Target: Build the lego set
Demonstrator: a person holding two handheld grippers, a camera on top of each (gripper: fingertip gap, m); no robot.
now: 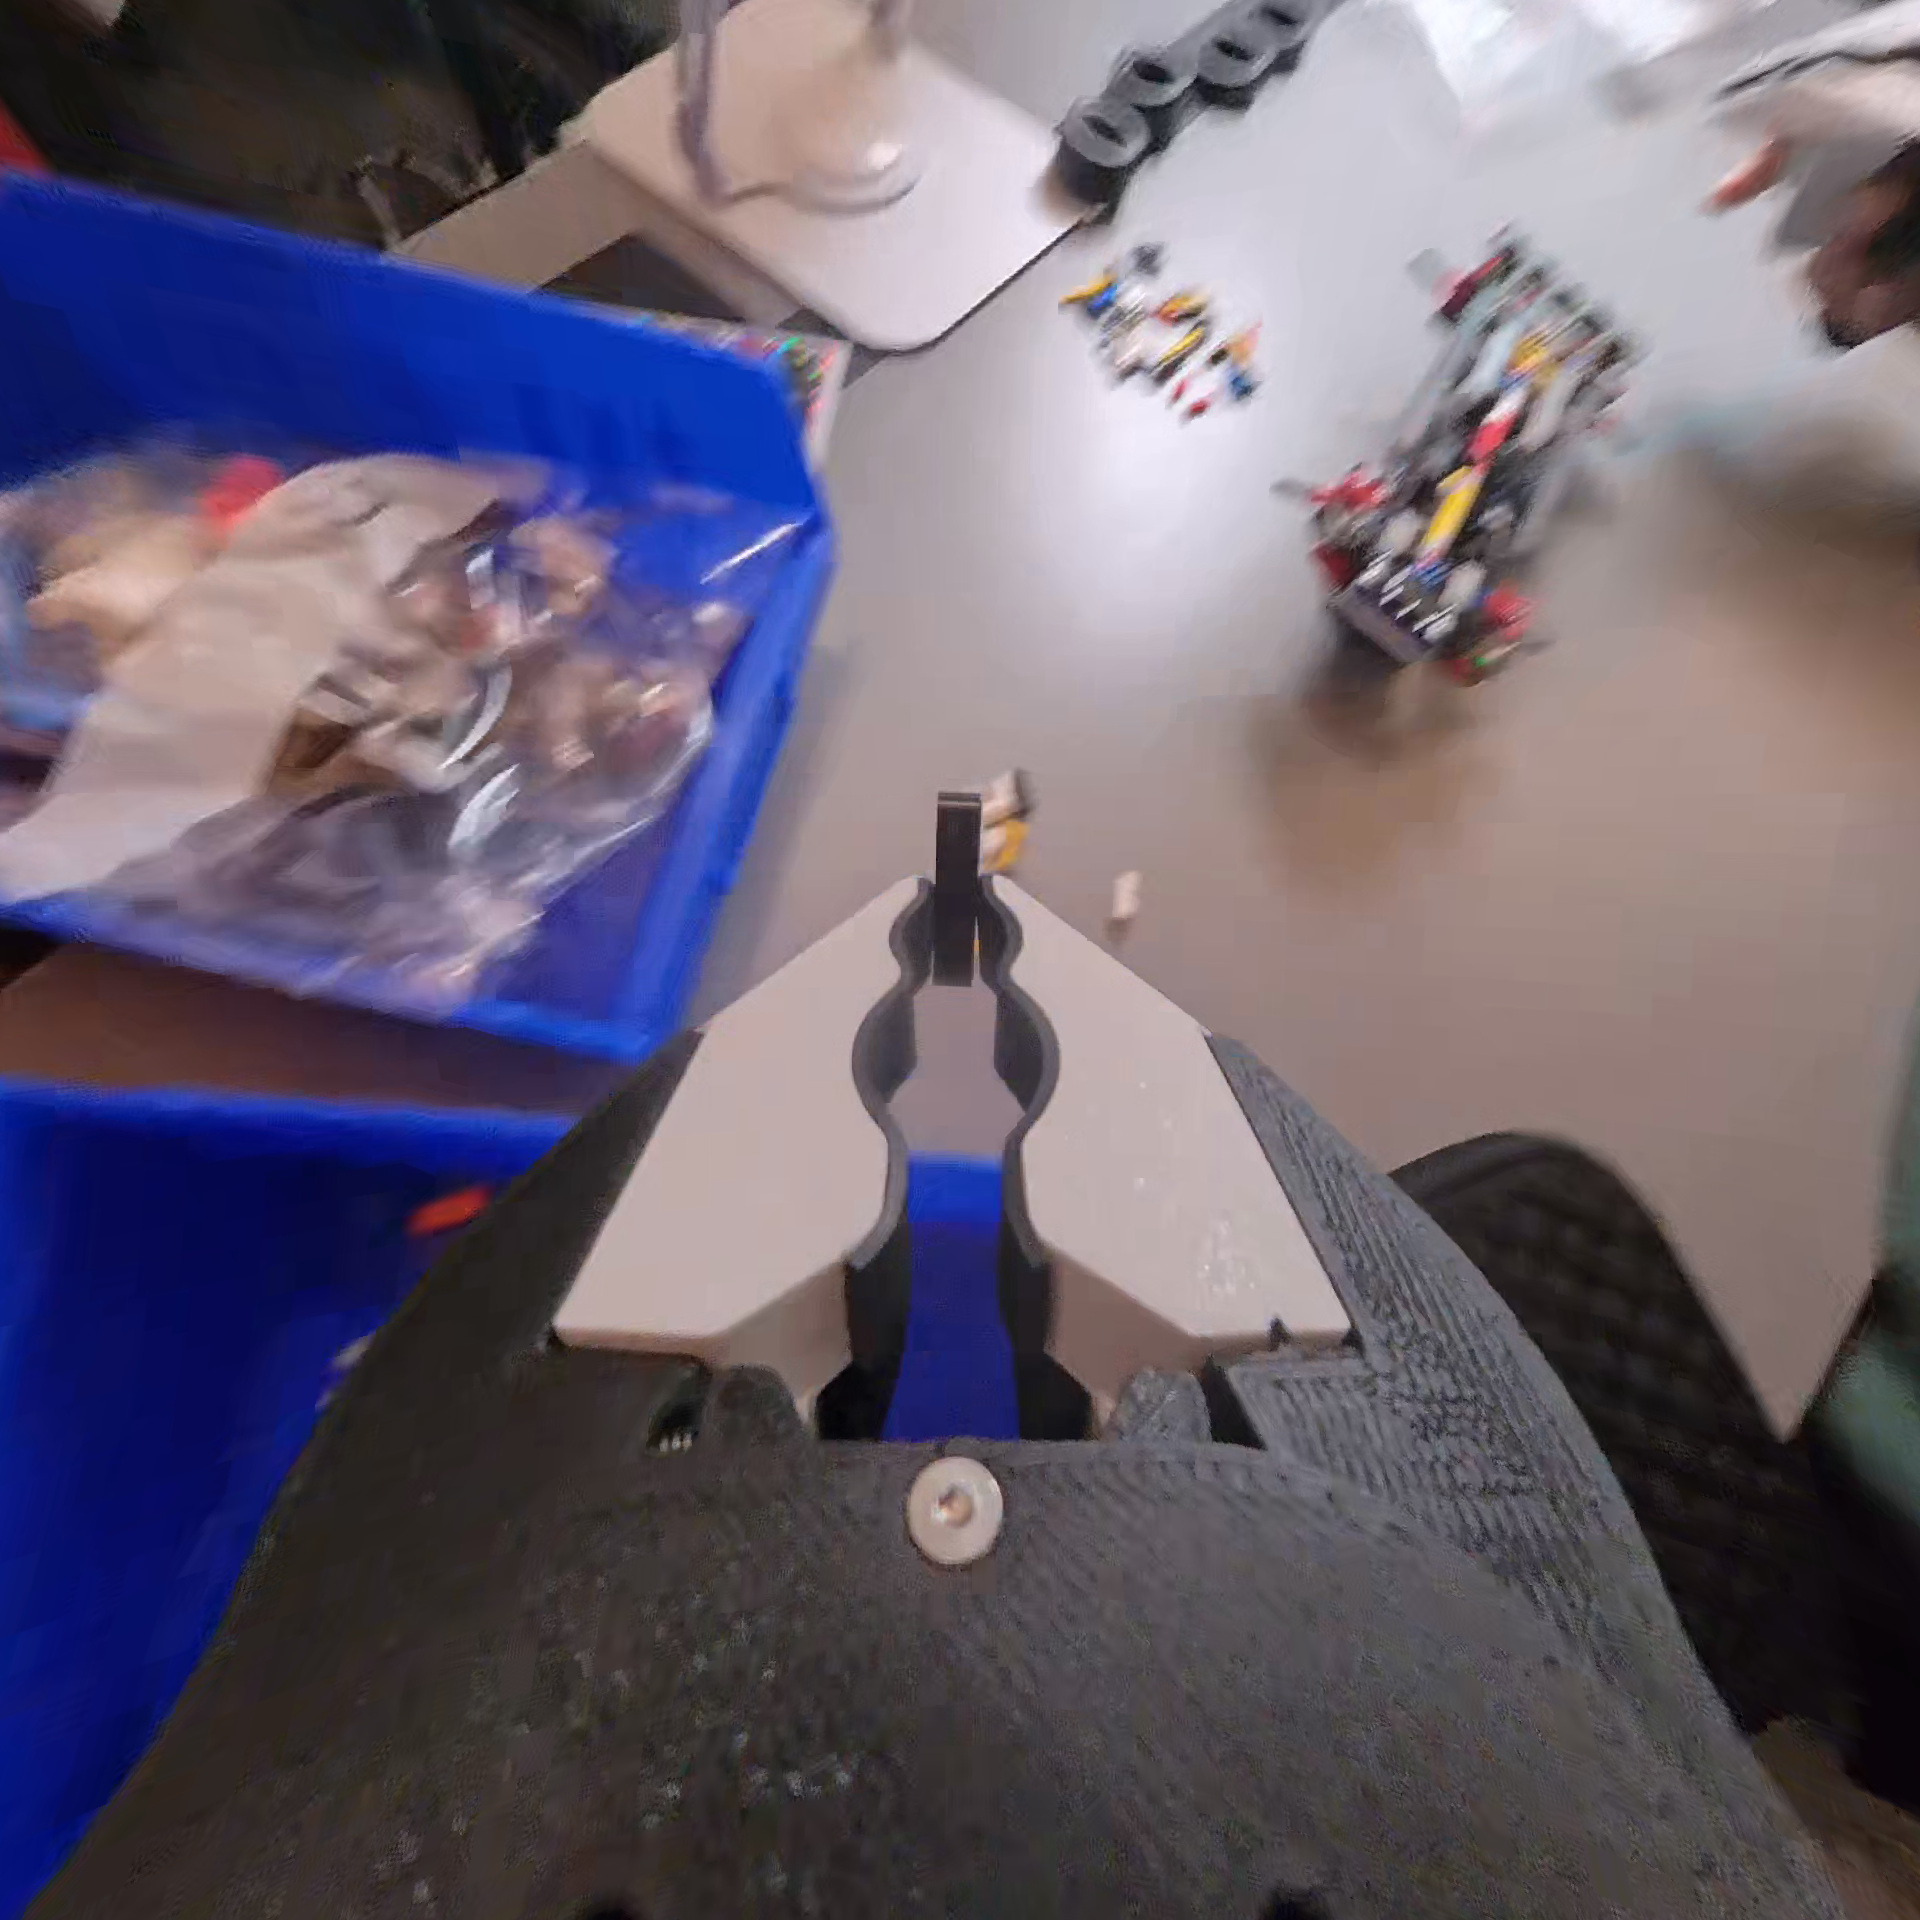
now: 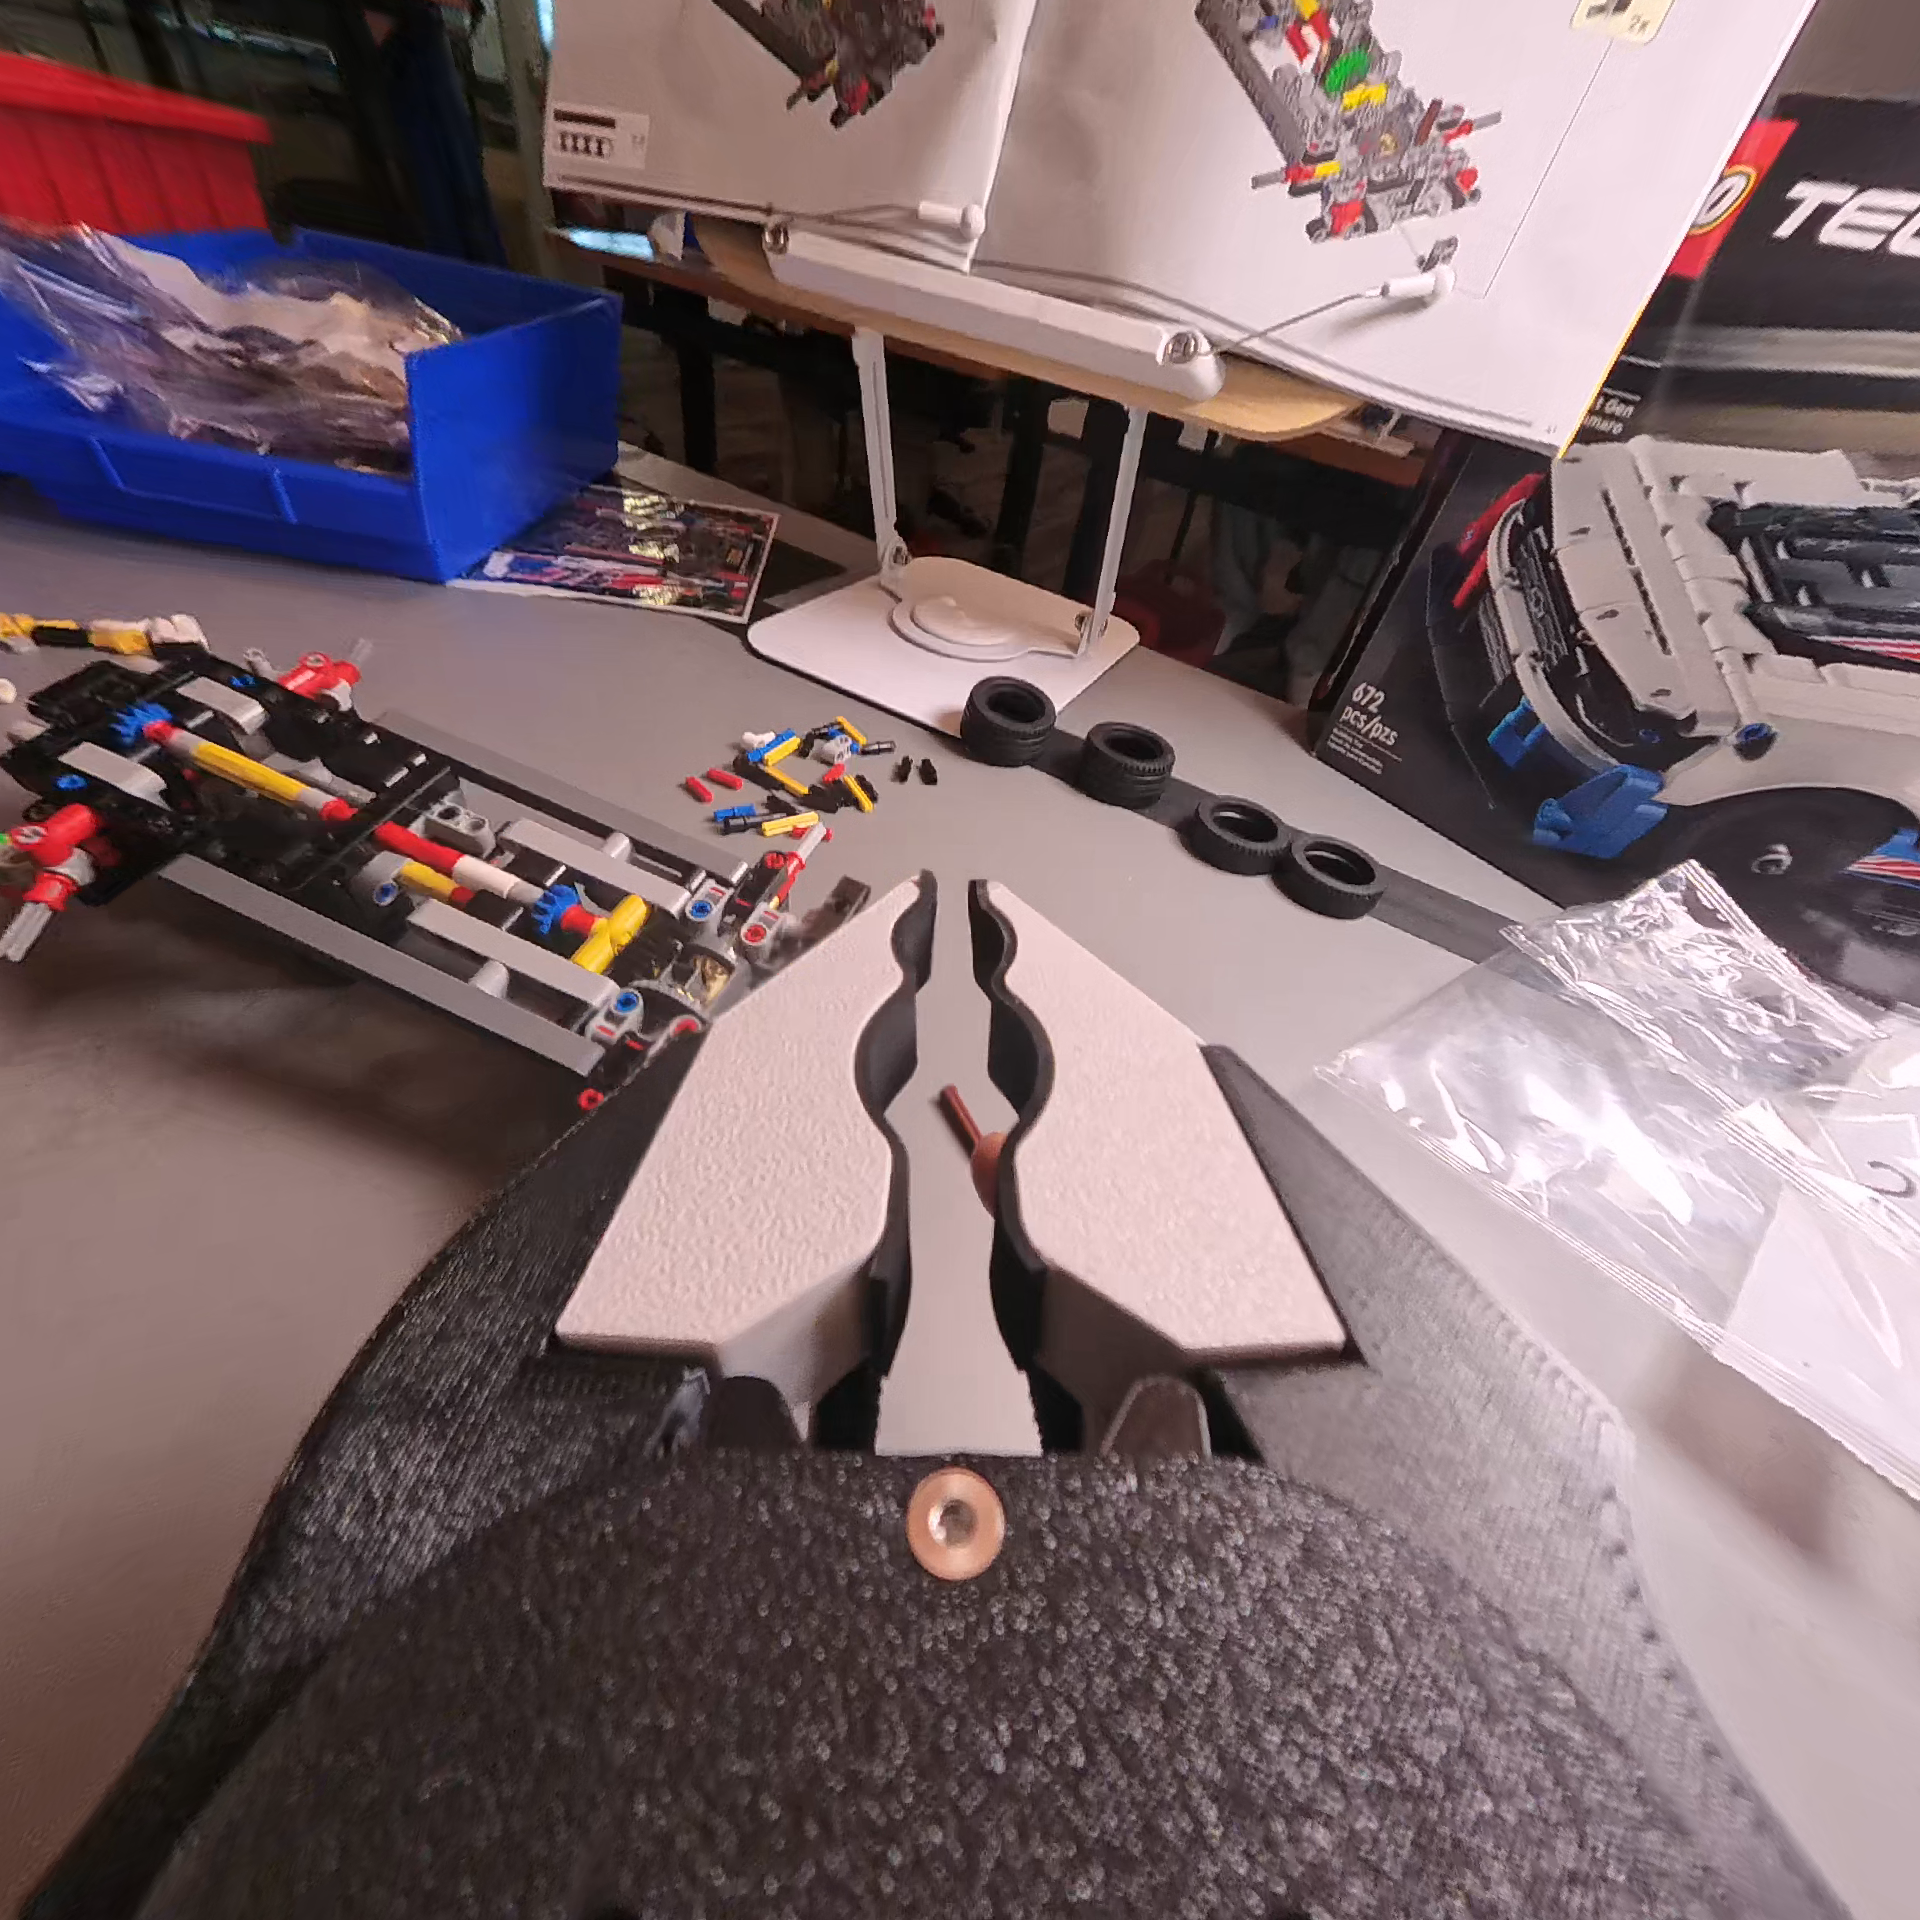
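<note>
My left gripper point(image 1: 956, 883) is shut on a thin black lego piece point(image 1: 957, 862) that sticks out past its tips, held above the grey table next to the blue bins. The half-built lego chassis point(image 1: 1455, 499) lies farther off to the right, blurred. In the right wrist view the chassis point(image 2: 364, 831) lies on the table left of my right gripper point(image 2: 951, 894). The right jaws stand a narrow gap apart with nothing between the tips. A small brown pin point(image 2: 971, 1132) shows on the table through the gap, against the right finger's inner edge.
A pile of small loose parts point(image 2: 800, 779) and several black tyres point(image 2: 1174, 790) lie ahead. The instruction booklet point(image 2: 1039, 156) rests on a white stand point(image 2: 935, 634). The lego box point(image 2: 1662, 675) and clear bags point(image 2: 1662, 1122) are right. Blue bins point(image 1: 675, 623) with bags are left.
</note>
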